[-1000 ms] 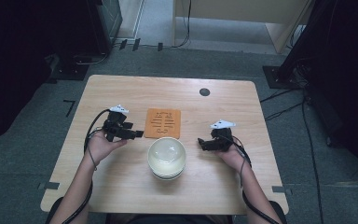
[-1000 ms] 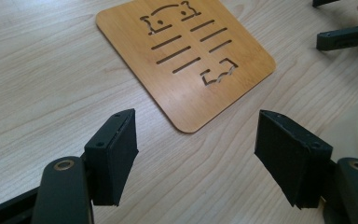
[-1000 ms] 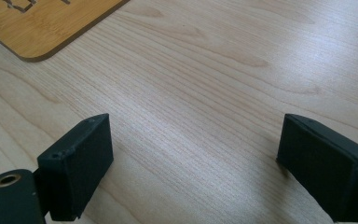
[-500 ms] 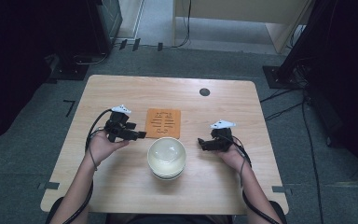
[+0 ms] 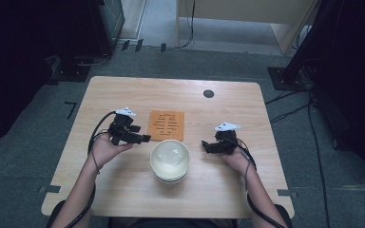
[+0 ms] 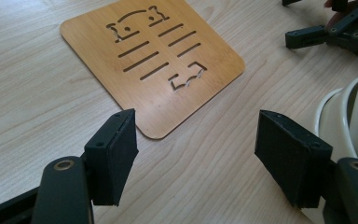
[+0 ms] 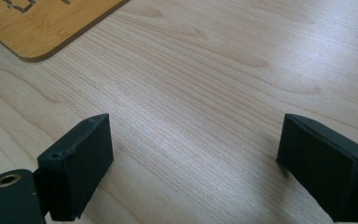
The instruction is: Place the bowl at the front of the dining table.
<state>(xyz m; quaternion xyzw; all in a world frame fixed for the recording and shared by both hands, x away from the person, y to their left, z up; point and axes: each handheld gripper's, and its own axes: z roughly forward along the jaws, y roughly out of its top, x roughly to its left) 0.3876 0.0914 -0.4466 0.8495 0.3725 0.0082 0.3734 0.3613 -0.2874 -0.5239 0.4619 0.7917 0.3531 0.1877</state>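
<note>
Left tool [image 5: 145,138], jaws apart, flanked by trivet [image 5: 166,125] and bowl [image 5: 170,160].

A light wooden desk [image 5: 123,190] is standing on a grey floor [image 5: 24,161]. Near the desk's middle, a square wooden trivet [image 5: 166,125] with cut-out slots is lying flat. Just near of the trivet, white bowls [image 5: 170,160] are sitting stacked, at least 2 of them. A small dark round disc [image 5: 208,93] is showing at the far edge of the desk, right of centre. Black cables [image 5: 290,97] are running across the floor to the right, and dark equipment [image 5: 100,23] is standing at the far left.
</note>
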